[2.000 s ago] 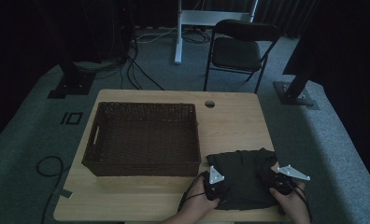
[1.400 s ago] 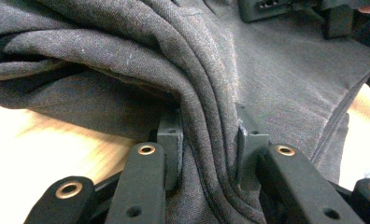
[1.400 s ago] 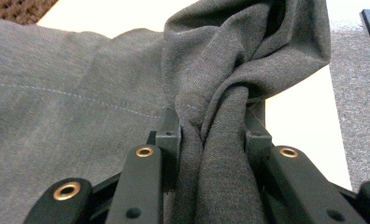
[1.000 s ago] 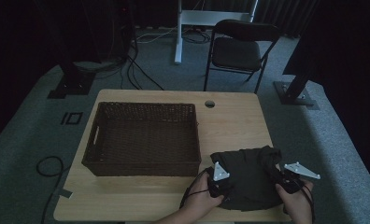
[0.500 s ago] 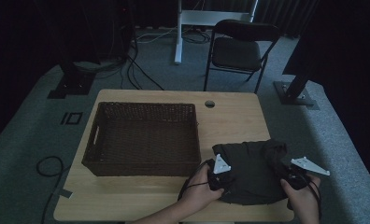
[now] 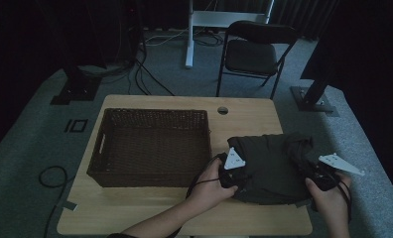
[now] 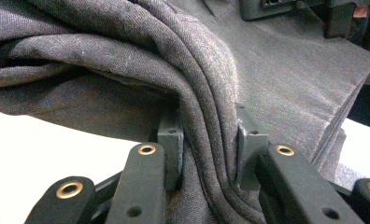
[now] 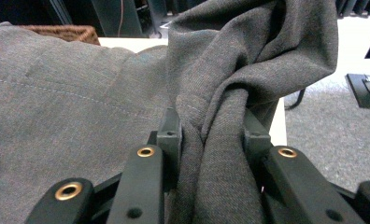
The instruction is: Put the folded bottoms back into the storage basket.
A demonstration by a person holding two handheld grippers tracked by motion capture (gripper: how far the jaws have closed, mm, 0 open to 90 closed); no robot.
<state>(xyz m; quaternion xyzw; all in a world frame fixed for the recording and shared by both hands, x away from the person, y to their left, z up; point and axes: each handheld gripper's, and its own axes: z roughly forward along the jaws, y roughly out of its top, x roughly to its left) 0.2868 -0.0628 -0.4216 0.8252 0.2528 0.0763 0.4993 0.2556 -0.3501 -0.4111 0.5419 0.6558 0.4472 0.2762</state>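
Note:
A folded dark grey garment [image 6: 274,166] hangs above the right part of the wooden table [image 6: 135,208], held at both ends. My left gripper [image 6: 230,177] is shut on its left edge; in the left gripper view several bunched layers of the garment [image 7: 206,121] are pressed between the pads [image 7: 170,140]. My right gripper [image 6: 317,179] is shut on its right edge; in the right gripper view a twisted fold of the garment [image 8: 216,140] is pinched between the fingers [image 8: 169,135]. The cloth sags a little between the two grippers.
A dark wicker basket [image 6: 150,146] stands on the left half of the table, just left of the garment, and its corner [image 8: 71,31] appears in the right gripper view. A round cable hole [image 6: 223,110] lies near the far edge. A folding chair [image 6: 254,54] stands behind the table.
Both grippers have risen with the garment, lifting it off the table. The hands have drawn a little apart, so the cloth is stretched wider between them.

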